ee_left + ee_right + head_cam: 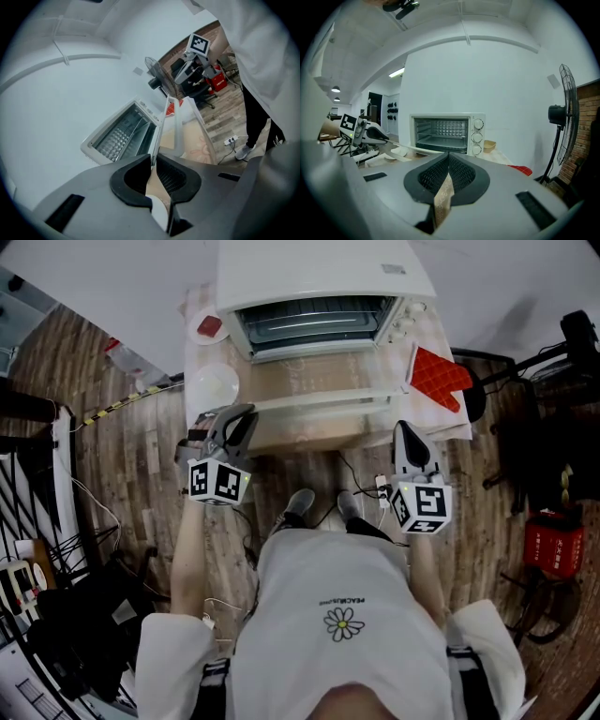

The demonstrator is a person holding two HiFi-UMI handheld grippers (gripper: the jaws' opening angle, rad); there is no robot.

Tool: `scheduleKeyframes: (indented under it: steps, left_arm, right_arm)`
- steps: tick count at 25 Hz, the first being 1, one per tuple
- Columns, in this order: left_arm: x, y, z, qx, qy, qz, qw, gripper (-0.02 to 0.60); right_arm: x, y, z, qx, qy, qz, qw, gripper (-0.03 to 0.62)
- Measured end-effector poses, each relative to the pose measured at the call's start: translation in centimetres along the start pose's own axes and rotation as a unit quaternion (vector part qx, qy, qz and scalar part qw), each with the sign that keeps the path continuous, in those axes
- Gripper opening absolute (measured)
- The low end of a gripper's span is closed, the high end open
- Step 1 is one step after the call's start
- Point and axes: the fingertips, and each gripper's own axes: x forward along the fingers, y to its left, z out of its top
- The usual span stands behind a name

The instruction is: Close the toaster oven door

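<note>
Wood planks of the floor (131,465) are running under everything. On them, a small table (300,432) with a flowery cloth is standing. The white toaster oven (319,277) is sitting at the back of the table and taking up much of the top. Its door (309,379) is hanging all the way open. It is lying flat out in front of the oven and pointing toward the person, so the racks inside are showing. Three round knobs (476,137) are sitting in a row down the oven's right side.

The person in a white shirt is standing in front of the table and holding one gripper in each hand. The left gripper (247,412) is hovering over the table's front left corner, just beside the door's left end. Its jaws are sitting a little apart with only a thin gap, and nothing is between them. The right gripper (406,426) is hovering near the table's front right corner, close to the door's right end. Its jaws are pressing together at the tips and holding nothing.

A red oven mitt (439,376) is lying on the table to the right of the door. A white plate (214,385) is resting to the left of the door. Behind it, a smaller dish (208,327) with something red in it is sitting beside the oven.
</note>
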Motion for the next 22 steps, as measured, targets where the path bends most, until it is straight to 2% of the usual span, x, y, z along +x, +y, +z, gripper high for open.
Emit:
scheduleKeyframes:
  steps: [16,22]
  left_arm:
    - [0.4,4.3,0.9,-0.017,-0.010,0.031,0.9993,0.048]
    - [0.9,6.2,1.2,-0.008,-0.009,0.035,0.9993,0.048]
  right_arm:
    - [-0.2,-0.2,0.3,-0.011,-0.002,0.002,1.000,0.011]
    - [-0.3,-0.1,0.3,-0.025,0.000,0.006,1.000,0.009]
